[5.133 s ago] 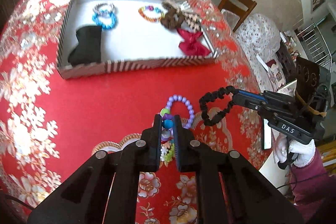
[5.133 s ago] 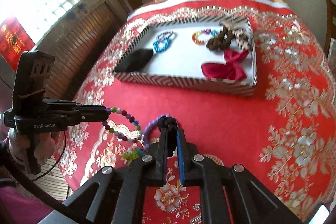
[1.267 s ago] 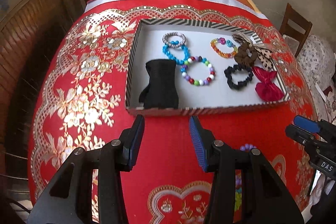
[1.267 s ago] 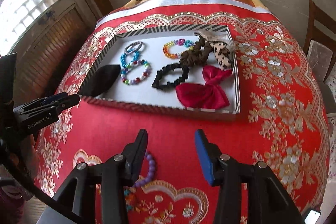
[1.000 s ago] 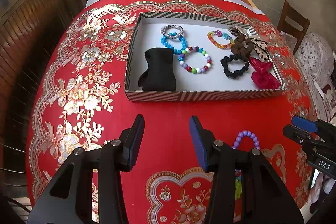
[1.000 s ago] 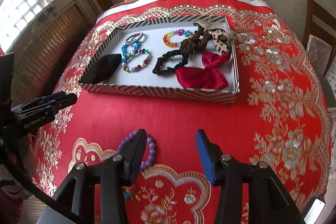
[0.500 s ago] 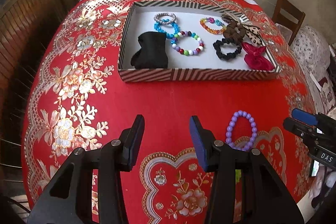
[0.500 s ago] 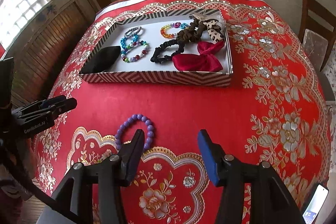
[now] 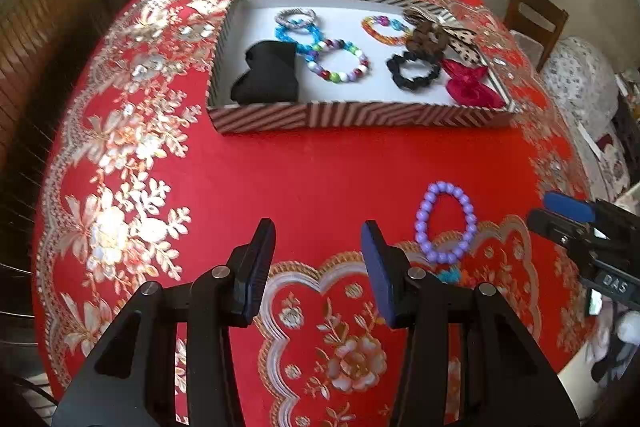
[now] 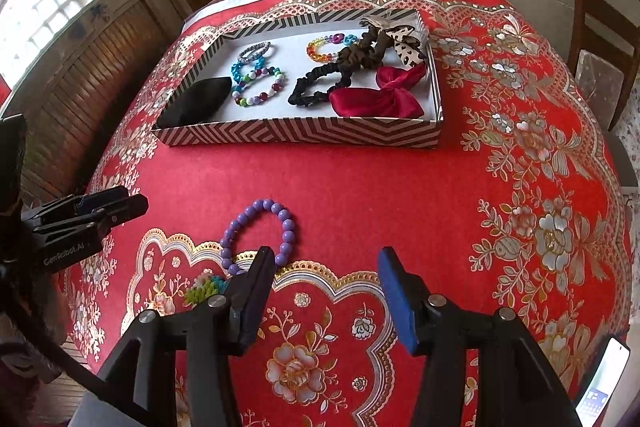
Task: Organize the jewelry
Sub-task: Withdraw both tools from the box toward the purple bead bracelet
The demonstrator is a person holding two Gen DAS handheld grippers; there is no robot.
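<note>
Both grippers (image 9: 318, 247) (image 10: 326, 275) backed off — purple bracelet (image 10: 258, 233) now nearer

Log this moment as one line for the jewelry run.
left gripper: open, empty | right gripper: open, empty | purple bracelet: on cloth, outside tray | next: likely purple bracelet

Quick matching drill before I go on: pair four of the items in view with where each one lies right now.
Things:
1. purple bead bracelet
2. red bow
3. black pouch
4. silver bracelet

Places:
A. in the tray, near right corner
B. on the red cloth, outside the tray
C. in the tray, far left part
D. in the tray, near left corner

Pairs: 1-B, 2-A, 3-D, 4-C
</note>
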